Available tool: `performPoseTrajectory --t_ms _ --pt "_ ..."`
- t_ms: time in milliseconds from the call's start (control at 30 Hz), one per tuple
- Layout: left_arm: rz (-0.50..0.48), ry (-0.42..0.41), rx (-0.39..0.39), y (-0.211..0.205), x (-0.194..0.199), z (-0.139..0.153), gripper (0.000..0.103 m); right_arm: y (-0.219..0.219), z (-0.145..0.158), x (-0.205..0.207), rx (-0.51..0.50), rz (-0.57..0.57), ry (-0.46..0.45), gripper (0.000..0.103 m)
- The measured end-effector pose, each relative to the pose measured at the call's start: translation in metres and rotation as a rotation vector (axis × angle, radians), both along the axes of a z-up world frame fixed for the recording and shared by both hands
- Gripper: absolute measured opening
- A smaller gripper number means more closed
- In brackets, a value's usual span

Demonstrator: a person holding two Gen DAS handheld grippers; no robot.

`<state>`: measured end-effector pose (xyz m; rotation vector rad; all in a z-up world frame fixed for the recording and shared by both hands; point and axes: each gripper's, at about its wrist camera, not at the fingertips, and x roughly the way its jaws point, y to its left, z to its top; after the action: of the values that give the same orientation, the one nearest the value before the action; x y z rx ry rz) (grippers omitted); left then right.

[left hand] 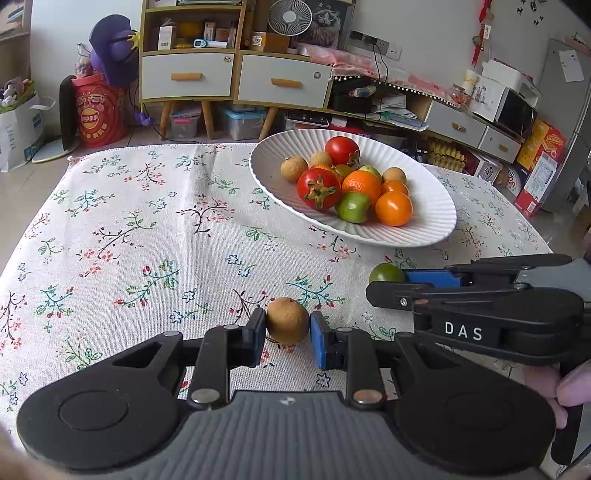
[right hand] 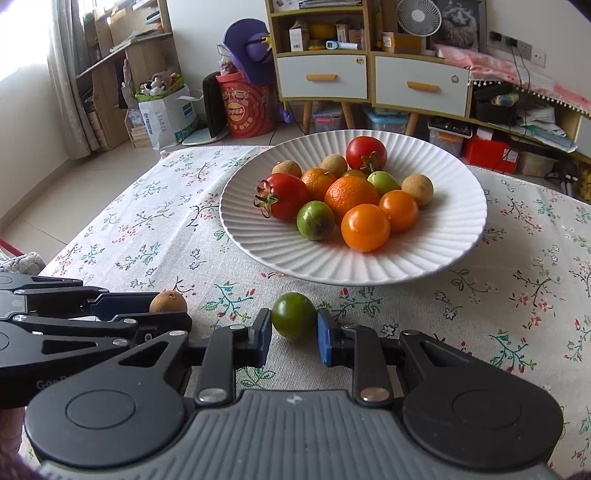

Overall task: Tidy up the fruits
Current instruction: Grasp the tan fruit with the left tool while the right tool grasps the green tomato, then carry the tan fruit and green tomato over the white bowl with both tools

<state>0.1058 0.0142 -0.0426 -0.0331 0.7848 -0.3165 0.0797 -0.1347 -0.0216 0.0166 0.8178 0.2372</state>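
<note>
Left wrist view: left tool (left hand: 288, 334) grips a brown round longan (left hand: 287, 319), right tool (right hand: 294, 336) a green tomato (right hand: 293, 315), ribbed white plate (right hand: 443, 258) just beyond.

Ahead of me at twelve o'clock a wooden shelf unit (right hand: 321, 55) holds boxes above two white drawers with orange handles (right hand: 421, 86), and a small white fan (right hand: 419, 16) tops it. At ten o'clock I see a red printed tub (right hand: 242, 105) beside a white paper bag (right hand: 168, 114); the flowered tablecloth (left hand: 129, 236) covers my surface.

Matt woven tablecloth (left hand: 147, 229), glossy ribbed ceramic plate (right hand: 443, 254), rough brown fruit (left hand: 287, 320), shiny green fruit (right hand: 293, 315).
</note>
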Motion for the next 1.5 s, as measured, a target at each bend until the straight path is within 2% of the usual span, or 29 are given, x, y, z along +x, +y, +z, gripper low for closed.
performPoseTrajectory --t_ms 467,667,1033,1200,1500 --pt "0.004 0.009 -0.024 -0.003 -0.014 0.019 0.025 -0.002 0.012 -0.015 0.047 0.028 0.018 0.023" --pt "0.0 -0.003 -0.046 -0.005 -0.016 0.027 0.025 -0.008 0.025 -0.019 0.074 0.029 -0.007 0.023" --pt "0.005 -0.032 -0.085 -0.021 -0.008 0.037 0.025 -0.052 0.049 -0.001 0.155 -0.116 -0.097 0.023" --pt "0.002 -0.036 -0.108 -0.035 -0.001 0.037 0.025 -0.068 0.047 0.005 0.176 -0.178 -0.104 0.023" --pt "0.005 -0.056 -0.126 -0.057 0.013 0.034 0.025 -0.084 0.039 0.017 0.199 -0.214 -0.084 0.023"
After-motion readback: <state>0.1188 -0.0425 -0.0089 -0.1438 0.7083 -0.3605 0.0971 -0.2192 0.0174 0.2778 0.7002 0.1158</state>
